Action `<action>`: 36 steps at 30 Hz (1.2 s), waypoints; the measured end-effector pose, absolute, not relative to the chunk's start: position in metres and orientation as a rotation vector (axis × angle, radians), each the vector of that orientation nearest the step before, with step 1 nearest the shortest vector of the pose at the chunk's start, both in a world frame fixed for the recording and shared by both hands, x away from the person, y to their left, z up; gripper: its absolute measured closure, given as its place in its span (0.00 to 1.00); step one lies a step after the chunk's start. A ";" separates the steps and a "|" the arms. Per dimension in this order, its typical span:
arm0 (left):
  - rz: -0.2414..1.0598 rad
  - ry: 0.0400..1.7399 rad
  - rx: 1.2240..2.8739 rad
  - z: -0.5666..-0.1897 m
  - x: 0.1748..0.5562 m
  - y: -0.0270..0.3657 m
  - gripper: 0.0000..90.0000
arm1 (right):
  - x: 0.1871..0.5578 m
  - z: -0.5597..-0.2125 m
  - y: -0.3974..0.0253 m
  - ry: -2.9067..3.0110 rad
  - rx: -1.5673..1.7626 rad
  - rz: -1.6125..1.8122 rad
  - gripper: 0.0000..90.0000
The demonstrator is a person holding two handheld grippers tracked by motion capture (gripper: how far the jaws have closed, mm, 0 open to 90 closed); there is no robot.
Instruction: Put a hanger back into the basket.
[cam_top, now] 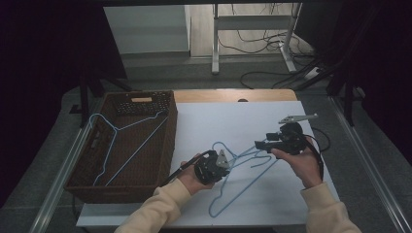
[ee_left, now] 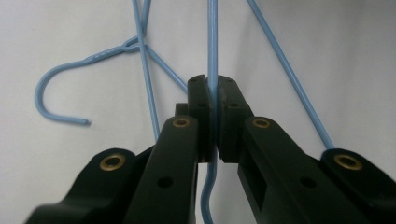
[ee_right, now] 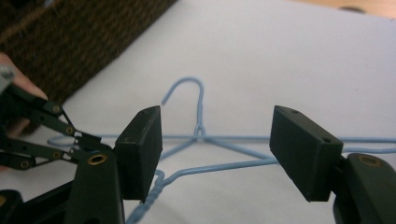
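Note:
Two light-blue wire hangers lie crossed on the white table (cam_top: 243, 119). My left gripper (cam_top: 231, 163) (ee_left: 212, 86) is shut on a straight wire of one hanger (ee_left: 213, 37), which runs up between its pads. The other hanger's hook (ee_left: 46, 93) curls to the left of it. My right gripper (cam_top: 260, 143) (ee_right: 217, 140) is open, held just above the table. The hangers' necks and one hook (ee_right: 189, 81) lie beyond its gap, and a twisted wire passes under its left pad (ee_right: 140, 154). The left gripper (ee_right: 91, 140) shows at the left of the right gripper view.
A brown wicker basket (cam_top: 165, 141) stands at the table's left with another blue hanger (cam_top: 114, 141) inside. A grey clip-like tool (cam_top: 297, 117) lies behind the right gripper. Beyond the table's far edge are desk legs and cables on the floor.

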State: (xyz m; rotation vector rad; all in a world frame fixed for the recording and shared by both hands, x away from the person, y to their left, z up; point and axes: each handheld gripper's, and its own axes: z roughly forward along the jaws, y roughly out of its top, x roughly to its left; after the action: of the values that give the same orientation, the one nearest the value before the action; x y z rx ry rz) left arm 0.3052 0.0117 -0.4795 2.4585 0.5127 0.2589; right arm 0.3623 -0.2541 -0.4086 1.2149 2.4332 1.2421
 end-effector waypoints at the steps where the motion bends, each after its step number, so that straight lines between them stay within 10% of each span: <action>1: 0.253 0.528 2.445 -0.478 0.306 0.013 0.96 | 0.362 -0.407 -0.256 2.419 1.216 1.262 0.38; 36: 0.199 0.766 2.114 -0.410 0.305 0.069 0.96 | 0.334 -0.446 -0.286 2.467 1.142 1.199 0.29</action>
State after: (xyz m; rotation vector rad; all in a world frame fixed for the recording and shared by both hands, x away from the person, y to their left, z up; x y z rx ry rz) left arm 0.3053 0.0695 -0.4097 2.1141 0.7665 0.1988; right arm 0.3342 -0.2857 -0.4457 1.1418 2.4675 1.1992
